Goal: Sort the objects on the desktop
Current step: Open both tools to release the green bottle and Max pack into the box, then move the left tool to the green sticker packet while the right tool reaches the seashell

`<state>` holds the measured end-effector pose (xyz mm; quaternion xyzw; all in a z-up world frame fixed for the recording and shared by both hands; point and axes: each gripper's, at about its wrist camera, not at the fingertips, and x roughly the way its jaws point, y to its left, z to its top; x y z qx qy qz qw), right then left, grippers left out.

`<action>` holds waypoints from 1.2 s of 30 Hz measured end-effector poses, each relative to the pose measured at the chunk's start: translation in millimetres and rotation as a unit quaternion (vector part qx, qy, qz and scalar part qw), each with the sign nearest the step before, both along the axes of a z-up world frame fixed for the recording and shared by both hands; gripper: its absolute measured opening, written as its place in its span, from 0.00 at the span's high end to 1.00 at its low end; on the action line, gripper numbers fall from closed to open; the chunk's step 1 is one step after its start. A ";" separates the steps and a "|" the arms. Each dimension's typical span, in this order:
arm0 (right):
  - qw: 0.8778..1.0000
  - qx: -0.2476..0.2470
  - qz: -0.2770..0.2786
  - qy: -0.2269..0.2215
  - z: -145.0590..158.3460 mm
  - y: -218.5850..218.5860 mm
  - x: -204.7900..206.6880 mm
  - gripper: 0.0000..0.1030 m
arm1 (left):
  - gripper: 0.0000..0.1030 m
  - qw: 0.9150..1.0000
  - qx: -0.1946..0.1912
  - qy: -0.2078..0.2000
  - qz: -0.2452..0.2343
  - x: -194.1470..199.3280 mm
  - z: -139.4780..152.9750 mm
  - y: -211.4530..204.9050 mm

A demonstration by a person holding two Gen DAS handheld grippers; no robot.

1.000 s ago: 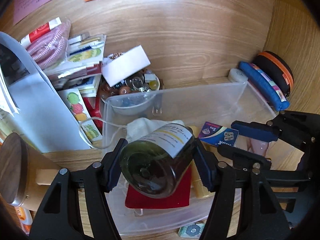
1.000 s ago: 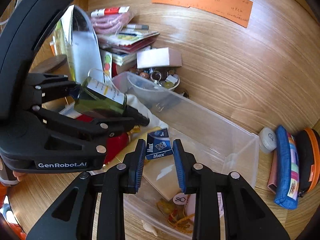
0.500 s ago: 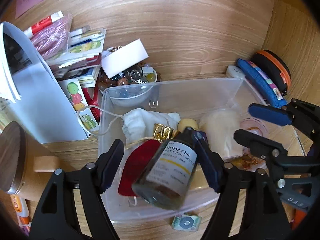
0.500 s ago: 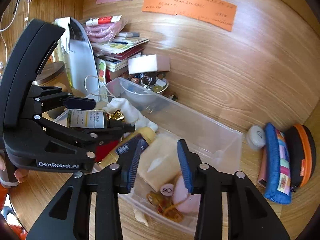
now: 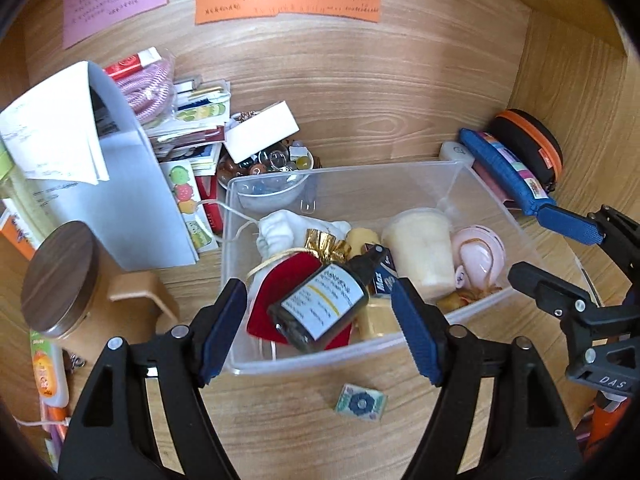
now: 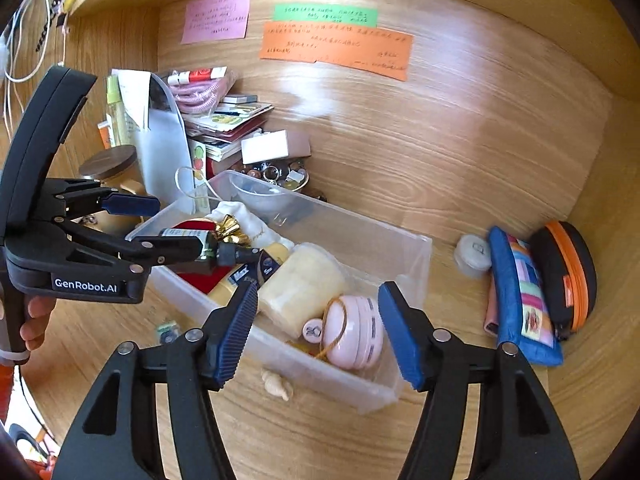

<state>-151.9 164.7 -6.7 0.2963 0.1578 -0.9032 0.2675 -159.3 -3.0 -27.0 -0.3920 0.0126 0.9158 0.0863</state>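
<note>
Dark glass pump bottle [image 5: 320, 307], white-and-yellow label up, black cap [image 6: 236, 254] on, lies tilted atop a red heart-shaped pouch [image 5: 276, 296] in the left end of the clear plastic bin [image 5: 320, 360], beside a Max box [image 5: 382, 276].

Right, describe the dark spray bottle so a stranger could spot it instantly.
Find the clear plastic bin on the wooden desk. At its near left end, the spray bottle lies tilted on a red pouch. It alone is dark glass with a white label and black cap.

Black claw [image 6: 318, 334] frames, blue ribbed pads [image 6: 236, 334], silver screws, "GenRobot.AI" lettering.
</note>
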 end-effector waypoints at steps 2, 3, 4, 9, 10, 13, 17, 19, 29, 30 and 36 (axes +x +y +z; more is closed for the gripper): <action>1.000 -0.005 -0.001 0.002 1.0 5.2 6.6 0.43 | 0.25 1.000 0.001 0.005 0.002 5.5 1.5 0.0; 1.000 -0.005 -0.001 0.004 1.3 5.9 9.0 0.43 | 0.23 1.000 0.001 0.008 0.003 9.6 2.2 -0.7; 1.000 -0.007 0.002 0.005 1.3 8.1 13.3 0.43 | 0.22 1.000 0.000 0.010 0.004 11.5 2.4 0.4; 1.000 -0.010 0.006 -0.003 -3.0 13.5 24.6 0.43 | 0.21 1.000 0.001 0.014 0.006 28.1 -1.0 -1.6; 1.000 -0.009 0.007 -0.006 -4.7 13.9 27.8 0.43 | 0.21 1.000 0.002 0.013 0.006 30.6 -2.8 -1.8; 1.000 -0.007 0.013 -0.012 -9.4 14.6 35.4 0.43 | 0.21 1.000 -0.002 0.006 0.003 37.9 -10.0 -0.2; 1.000 -0.006 0.016 -0.020 -16.5 16.5 42.6 0.43 | 0.21 1.000 -0.004 -0.004 0.001 48.5 -21.3 3.6; 1.000 -0.005 0.015 -0.024 -20.4 17.8 45.4 0.43 | 0.21 1.000 -0.004 -0.009 0.000 52.1 -27.0 4.3; 0.998 -0.003 0.006 -0.060 -46.5 27.9 43.3 0.43 | 0.21 0.999 0.000 -0.045 -0.010 59.5 -58.8 11.4; 0.998 -0.002 0.007 -0.062 -48.8 28.4 42.9 0.43 | 0.21 0.999 0.000 -0.048 -0.011 58.9 -61.1 12.1; 0.997 0.011 0.019 -0.080 -64.9 22.9 40.6 0.43 | 0.21 0.998 0.001 -0.061 -0.019 54.8 -72.0 16.3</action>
